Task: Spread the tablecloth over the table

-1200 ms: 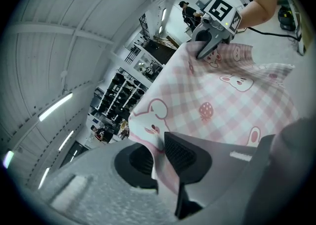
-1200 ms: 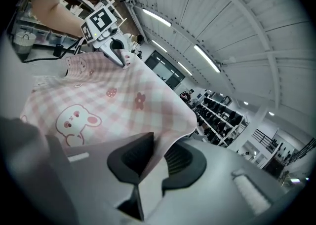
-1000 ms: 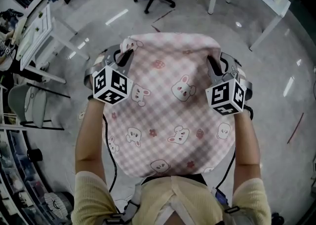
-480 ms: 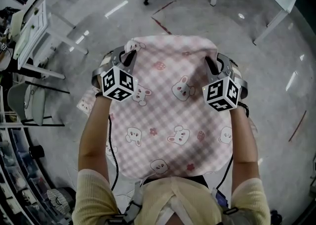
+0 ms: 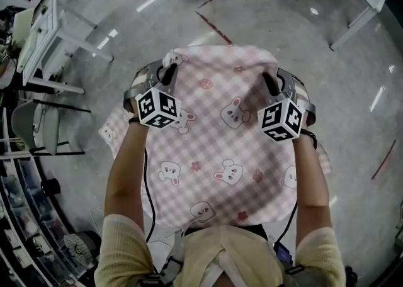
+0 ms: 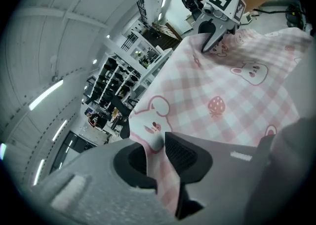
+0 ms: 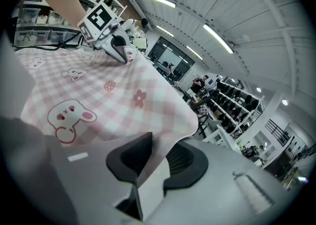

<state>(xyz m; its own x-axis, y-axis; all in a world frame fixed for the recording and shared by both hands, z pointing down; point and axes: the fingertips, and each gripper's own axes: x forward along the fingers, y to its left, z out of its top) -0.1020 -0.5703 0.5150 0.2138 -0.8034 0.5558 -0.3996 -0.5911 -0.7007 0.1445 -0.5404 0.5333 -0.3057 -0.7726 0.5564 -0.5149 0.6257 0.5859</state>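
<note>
While your left tongs point(image 5: 168, 70) are clamped on one tablecloth point(image 5: 220, 144) corner, your right tongs point(image 5: 269, 82) are easing open with the other corner between them. Cloth's stretched between both.

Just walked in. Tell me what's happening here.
A person holds a pink checked tablecloth stretched out in front of them, one far corner in each handheld gripper. The left gripper is clamped on its corner. The right gripper has its jaws opening slightly, with fabric between them. The tablecloth hangs over the floor, not yet laid on a table.
</note>
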